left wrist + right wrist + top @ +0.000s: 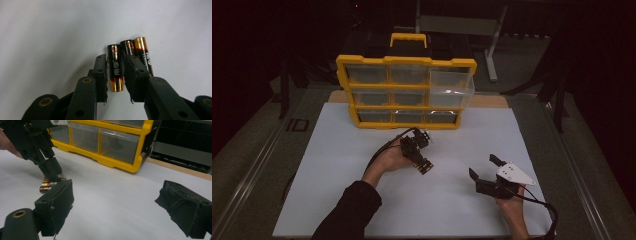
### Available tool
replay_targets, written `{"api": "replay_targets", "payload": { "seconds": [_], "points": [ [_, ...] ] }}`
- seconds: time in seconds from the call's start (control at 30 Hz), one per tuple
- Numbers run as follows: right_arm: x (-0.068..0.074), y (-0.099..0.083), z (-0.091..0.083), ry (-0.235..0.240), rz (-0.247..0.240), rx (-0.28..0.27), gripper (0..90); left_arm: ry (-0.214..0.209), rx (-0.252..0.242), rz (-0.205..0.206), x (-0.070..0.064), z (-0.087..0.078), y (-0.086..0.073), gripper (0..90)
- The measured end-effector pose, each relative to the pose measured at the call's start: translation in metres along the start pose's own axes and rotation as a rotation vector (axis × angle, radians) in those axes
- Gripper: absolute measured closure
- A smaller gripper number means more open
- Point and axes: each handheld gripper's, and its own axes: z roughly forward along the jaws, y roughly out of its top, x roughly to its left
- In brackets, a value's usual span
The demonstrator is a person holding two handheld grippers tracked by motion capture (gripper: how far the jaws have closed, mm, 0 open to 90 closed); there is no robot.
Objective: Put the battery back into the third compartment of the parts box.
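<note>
Three batteries point(127, 57) lie together mid-frame; yellow drawer cabinet point(406, 92) stands above. Left gripper point(115, 75) straddles the leftmost battery point(115, 71), jaws parted; right gripper point(117, 202) gapes wide.

Printing shows on the batteries, but none of it can be read.
In the left gripper view, the nearest battery point(115, 67) carries pale characters down its black and gold casing, too blurred to make out. The gold-topped battery point(143, 53) beside it bears white lettering along its black band, also illegible. The yellow drawer organizer point(406, 92) shows no legible label.
</note>
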Motion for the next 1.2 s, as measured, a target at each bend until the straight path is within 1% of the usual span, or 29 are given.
{"api": "replay_targets", "payload": {
  "seconds": [0.07, 0.13, 0.2, 0.23, 0.37, 0.4, 0.47, 0.5, 0.67, 0.7, 0.73, 0.77, 0.8, 0.87, 0.9, 1.0, 1.2],
  "points": [
    [0.0, 0.0, 0.0, 0.0, 0.0, 0.0, 11.7, -0.001, 0.001, -0.007, 0.001, 0.001, 0.0, 73.3],
    [0.0, 0.0, 0.0, -0.001, -0.001, -0.001, 11.7, 0.0, 0.004, -0.003, 0.001, 0.003, 0.0, 73.9],
    [0.0, 0.0, 0.0, 0.0, -0.001, 0.0, 11.7, 0.012, 0.018, -0.003, 0.001, 0.006, -0.001, 75.4],
    [0.0, 0.0, 0.0, 0.0, 0.0, 0.0, 11.7, 0.017, 0.02, 0.006, 0.002, 0.007, 0.0, 75.6],
    [0.0, 0.0, 0.0, -0.001, -0.001, 0.0, 11.7, 0.022, 0.03, -0.004, 0.003, 0.01, 0.0, 76.1],
    [0.0, 0.0, 0.0, -0.001, 0.0, 0.001, 11.8, 0.017, 0.03, -0.016, 0.002, 0.011, 0.0, 76.1],
    [0.0, 0.0, 0.0, -0.001, 0.0, 0.001, 11.7, 0.017, 0.037, -0.011, 0.002, 0.011, 0.0, 76.1],
    [0.0, 0.0, 0.0, 0.0, -0.001, 0.0, 11.7, 0.028, 0.043, 0.004, 0.002, 0.013, 0.001, 76.1],
    [0.0, 0.0, 0.0, 0.002, 0.0, 0.002, 11.8, 0.031, 0.045, 0.006, 0.001, 0.013, 0.001, 75.5],
    [0.0, 0.0, 0.0, 0.002, 0.0, 0.001, 11.8, 0.025, 0.044, -0.01, 0.001, 0.014, 0.001, 75.5],
    [0.001, 0.0, 0.0, 0.003, 0.0, 0.001, 11.8, 0.027, 0.046, -0.001, 0.002, 0.014, 0.001, 75.5],
    [0.001, 0.0, 0.0, 0.003, 0.0, 0.001, 11.8, 0.029, 0.046, -0.006, 0.001, 0.014, 0.001, 75.5],
    [0.001, 0.0, 0.0, 0.003, 0.0, 0.001, 11.8, 0.037, 0.048, 0.002, 0.001, 0.014, 0.002, 75.6],
    [0.001, 0.0, 0.0, 0.003, 0.0, 0.0, 11.8, 0.04, 0.044, 0.001, 0.0, 0.014, 0.002, 76.1],
    [0.0, 0.0, 0.0, 0.004, 0.001, 0.0, 11.8, 0.045, 0.046, 0.014, -0.001, 0.014, 0.001, 76.1],
    [0.0, 0.0, 0.0, 0.006, 0.002, -0.001, 11.8, 0.044, 0.038, 0.018, -0.001, 0.013, 0.0, 77.1],
    [0.0, 0.0, 0.0, 0.008, 0.002, -0.002, 11.8, 0.016, 0.013, 0.009, 0.003, 0.013, -0.003, 77.1]
  ]
}}
